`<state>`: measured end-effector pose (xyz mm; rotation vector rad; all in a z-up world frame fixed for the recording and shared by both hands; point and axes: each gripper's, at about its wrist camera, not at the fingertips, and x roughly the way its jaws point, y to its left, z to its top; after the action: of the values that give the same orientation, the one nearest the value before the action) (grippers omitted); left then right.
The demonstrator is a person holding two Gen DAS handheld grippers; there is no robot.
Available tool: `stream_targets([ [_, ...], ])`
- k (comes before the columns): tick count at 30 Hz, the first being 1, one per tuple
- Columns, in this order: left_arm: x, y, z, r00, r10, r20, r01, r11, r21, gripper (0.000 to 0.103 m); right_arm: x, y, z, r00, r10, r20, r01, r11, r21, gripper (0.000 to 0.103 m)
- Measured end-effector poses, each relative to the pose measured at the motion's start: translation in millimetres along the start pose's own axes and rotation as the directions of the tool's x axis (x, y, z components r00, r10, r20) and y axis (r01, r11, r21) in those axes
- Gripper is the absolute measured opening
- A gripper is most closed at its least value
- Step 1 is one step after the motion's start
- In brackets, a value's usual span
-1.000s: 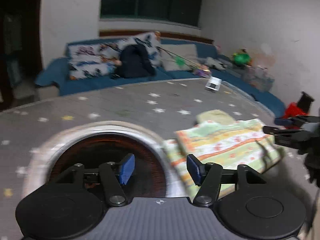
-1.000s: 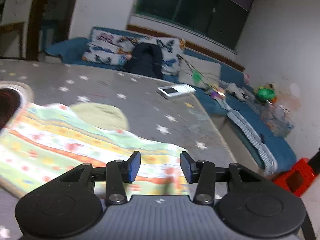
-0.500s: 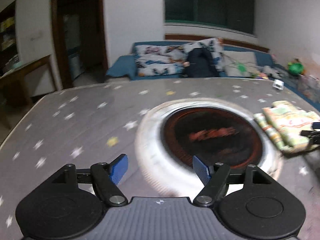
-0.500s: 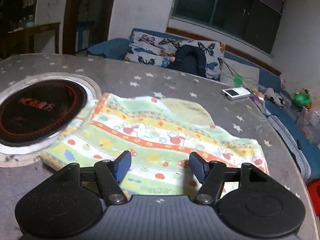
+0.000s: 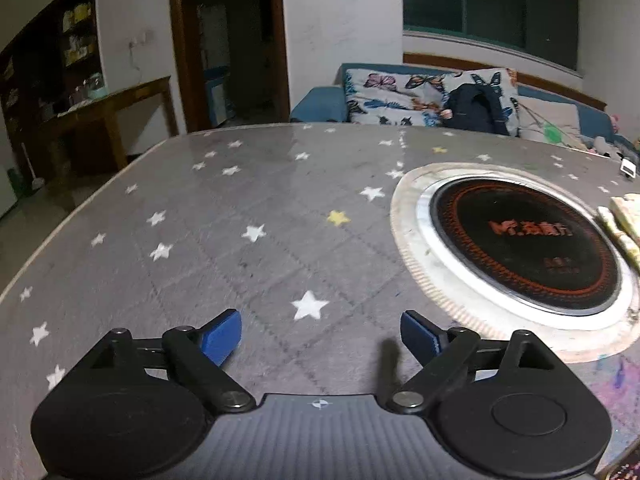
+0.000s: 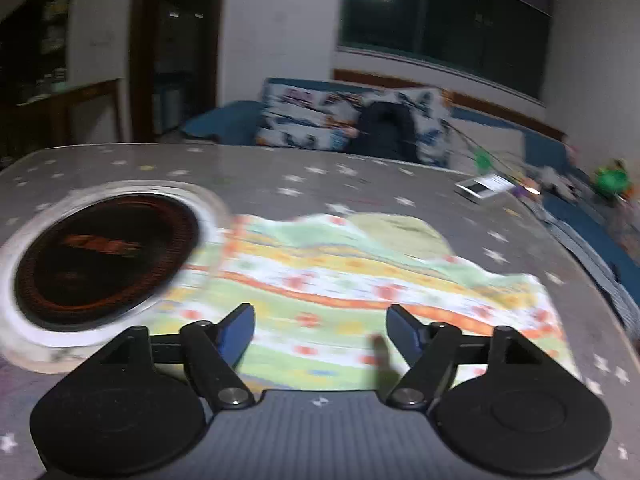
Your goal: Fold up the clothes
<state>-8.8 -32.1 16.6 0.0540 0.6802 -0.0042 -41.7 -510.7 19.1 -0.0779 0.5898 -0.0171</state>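
Lying just ahead of wide-spread, empty right tool [image 6: 320,332], folded cloth [image 6: 360,288], left tool [image 5: 320,332] likewise.

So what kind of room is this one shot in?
Most likely a home living room: a blue sofa with butterfly cushions, and a star-patterned table with a built-in round cooktop.

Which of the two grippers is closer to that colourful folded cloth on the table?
Right. The right gripper hangs open just above the folded cloth. The left gripper is open over bare tablecloth, with the round cooktop between it and the cloth.
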Motion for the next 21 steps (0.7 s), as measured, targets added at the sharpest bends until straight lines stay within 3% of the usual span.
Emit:
stream_targets([
  [5, 5.8, 5.0, -4.2, 1.0, 0.008, -0.006, -0.008, 0.999, -0.034, 0.095, 4.8, 29.9, -2.8, 0.998, 0.066, -0.01, -0.067, 0.997, -0.032, 0.078],
  [14, 11.8, 9.3, -4.4, 1.0, 0.017, -0.004, -0.017, 0.999, -0.049, 0.1, 6.6, 46.2, -3.0, 0.997, 0.082, -0.011, -0.082, 0.995, -0.052, 0.078],
  [21, 15.4, 8.3, -2.3, 0.999, 0.035, -0.015, -0.036, 0.997, -0.07, 0.103, -3.0, 75.8, -2.9, 0.976, 0.215, -0.016, -0.216, 0.971, -0.104, 0.078],
])
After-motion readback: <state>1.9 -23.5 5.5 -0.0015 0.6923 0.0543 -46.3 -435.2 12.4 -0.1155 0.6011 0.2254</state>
